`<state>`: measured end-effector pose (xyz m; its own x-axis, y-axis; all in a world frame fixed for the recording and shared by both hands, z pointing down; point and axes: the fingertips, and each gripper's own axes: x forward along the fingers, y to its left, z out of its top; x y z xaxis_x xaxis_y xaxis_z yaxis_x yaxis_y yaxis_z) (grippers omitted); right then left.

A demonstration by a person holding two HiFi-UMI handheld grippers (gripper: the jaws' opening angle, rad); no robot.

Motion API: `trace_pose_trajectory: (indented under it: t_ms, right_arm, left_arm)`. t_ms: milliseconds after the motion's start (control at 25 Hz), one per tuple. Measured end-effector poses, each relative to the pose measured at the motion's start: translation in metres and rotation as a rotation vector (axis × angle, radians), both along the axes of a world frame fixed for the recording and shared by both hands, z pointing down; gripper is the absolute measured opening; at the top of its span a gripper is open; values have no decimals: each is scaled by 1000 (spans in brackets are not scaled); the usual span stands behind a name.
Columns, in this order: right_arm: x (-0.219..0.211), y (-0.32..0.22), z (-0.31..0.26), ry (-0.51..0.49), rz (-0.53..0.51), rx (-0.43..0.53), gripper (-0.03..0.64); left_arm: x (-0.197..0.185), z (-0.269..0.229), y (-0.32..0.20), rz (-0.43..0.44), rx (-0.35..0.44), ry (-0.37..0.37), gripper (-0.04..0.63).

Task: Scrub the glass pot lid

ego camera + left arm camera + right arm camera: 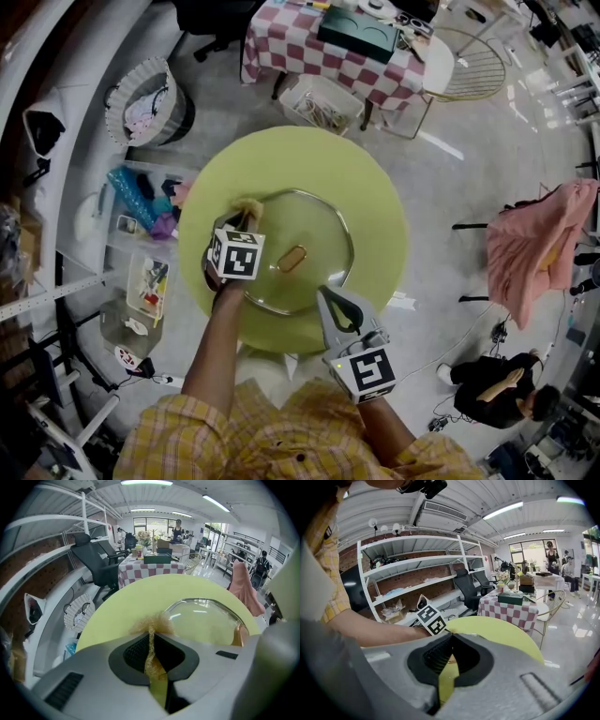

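Note:
The glass pot lid (309, 225) lies flat on the round yellow-green table (375, 187), its tan handle (292, 258) in the middle. My left gripper (242, 217) is shut on a golden mesh scrubber (247, 207), which rests at the lid's far-left rim. In the left gripper view the scrubber (154, 622) frays out past the left gripper (151, 631), with the lid (206, 618) just right of it. My right gripper (324, 292) is shut at the lid's near-right rim and seems to pinch it. In the right gripper view the right gripper (451, 634) shows its tips meeting.
Beyond the table stand a checkered table (300, 47), a wire chair (469, 61) and a white crate (323, 101). A laundry basket (145, 103) and plastic bins (141, 206) are at the left. Pink cloth (544, 244) hangs at the right; a person (497, 389) sits lower right.

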<state>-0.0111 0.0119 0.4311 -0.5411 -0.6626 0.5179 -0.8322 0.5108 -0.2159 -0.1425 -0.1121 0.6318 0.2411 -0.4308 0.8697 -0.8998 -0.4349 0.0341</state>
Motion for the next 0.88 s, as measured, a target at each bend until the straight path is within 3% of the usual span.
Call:
trace_pose_trajectory:
  t_ms: [240, 560, 880]
  right_arm:
    - [1, 0, -2, -7, -3, -5, -3]
    - [4, 2, -1, -5, -11, -10, -3]
    - [4, 3, -3, -14, -8, 10, -3]
  left_arm:
    - [15, -3, 0, 33, 5, 9, 34]
    - [36, -8, 8, 141, 4, 13, 34]
    - [60, -11, 30, 343, -12, 7, 34]
